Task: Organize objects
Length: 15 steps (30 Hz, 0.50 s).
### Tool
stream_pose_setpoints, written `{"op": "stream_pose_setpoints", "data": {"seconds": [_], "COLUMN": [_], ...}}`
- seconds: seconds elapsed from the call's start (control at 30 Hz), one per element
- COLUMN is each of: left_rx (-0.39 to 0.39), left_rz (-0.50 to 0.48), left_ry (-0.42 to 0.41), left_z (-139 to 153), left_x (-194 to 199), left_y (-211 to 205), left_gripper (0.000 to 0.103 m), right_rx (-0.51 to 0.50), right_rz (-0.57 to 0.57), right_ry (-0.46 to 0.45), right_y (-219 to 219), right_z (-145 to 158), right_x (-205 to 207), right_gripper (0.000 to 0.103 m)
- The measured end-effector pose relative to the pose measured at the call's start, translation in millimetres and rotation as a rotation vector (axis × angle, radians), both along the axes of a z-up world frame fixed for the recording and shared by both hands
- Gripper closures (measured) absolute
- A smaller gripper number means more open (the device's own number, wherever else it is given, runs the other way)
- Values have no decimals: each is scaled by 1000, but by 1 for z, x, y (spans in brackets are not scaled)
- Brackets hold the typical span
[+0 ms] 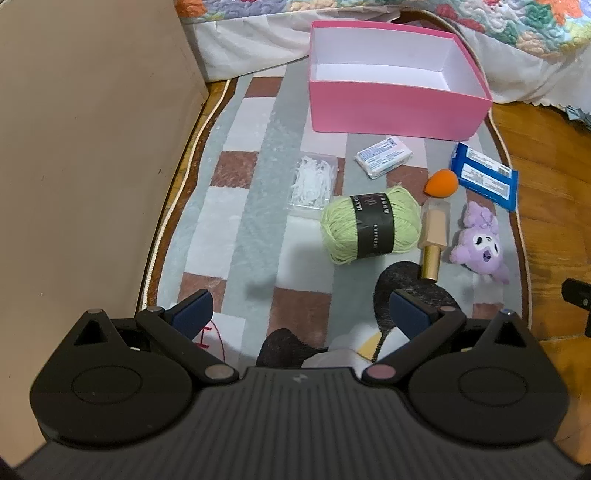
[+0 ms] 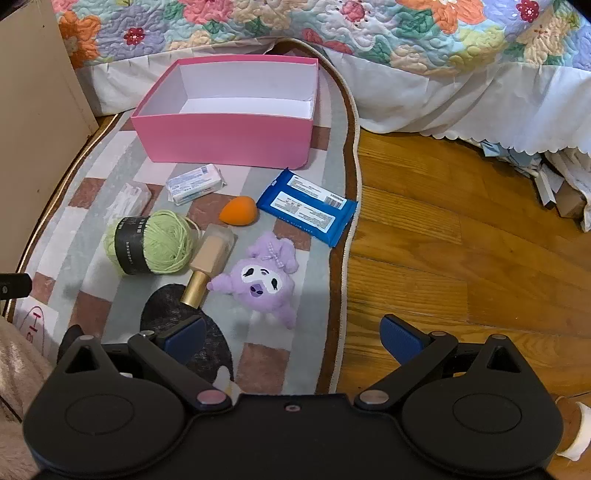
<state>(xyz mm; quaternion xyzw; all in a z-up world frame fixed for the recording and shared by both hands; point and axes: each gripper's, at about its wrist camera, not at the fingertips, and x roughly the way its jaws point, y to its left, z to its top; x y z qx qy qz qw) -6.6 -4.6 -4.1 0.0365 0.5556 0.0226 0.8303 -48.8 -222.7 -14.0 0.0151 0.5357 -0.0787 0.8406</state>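
Seven loose items sit on a patchwork rug (image 2: pixel 92 236) in front of an open pink box (image 2: pixel 225 136), which is empty with a white inside. Left to right in the right wrist view: clear packet of white strips (image 2: pixel 131 197), near the rug's left side; green yarn ball (image 2: pixel 151 242) with a black label band, just in front of it; small white-and-blue packet (image 2: pixel 194 183), close to the box's front wall; beige bottle with gold cap (image 2: pixel 208 264) lying on its side, cap pointing toward the camera, body touching or just beside the yarn; orange teardrop sponge (image 2: pixel 238 209) behind the bottle; purple plush toy (image 2: pixel 264 278) just right of the bottle, face up; blue wipes pack (image 2: pixel 308 210) at the rug's right edge, label up. Wood floor (image 2: pixel 461 258) to the right of the rug, floral quilted bed (image 2: pixel 332 26) behind the box, beige cabinet side (image 1: pixel 92 147) on the far left.

Left tongs (image 1: pixel 300 308) released, jaws spread wide, nothing between them, hovering over the rug's near end, well short of the yarn. Right tongs (image 2: pixel 293 332) also released and wide, nothing gripped, angled down over the rug's right edge, plush toy just ahead of the left finger.
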Motion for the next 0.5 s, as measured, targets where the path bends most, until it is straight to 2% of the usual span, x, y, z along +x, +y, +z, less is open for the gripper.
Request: {"op": "stream_pose_setpoints", "data": {"seconds": [0.5], "left_rx": [-22], "left_rz": [-3], "left_ry": [11], "left_z": [2], "left_x": [3], "left_y": [12], "left_gripper": [0], "right_rx": [-4], "right_rz": [2], "right_ry": [6], "right_y": [4], "right_z": [-2], "right_x": [0], "right_gripper": [1]}}
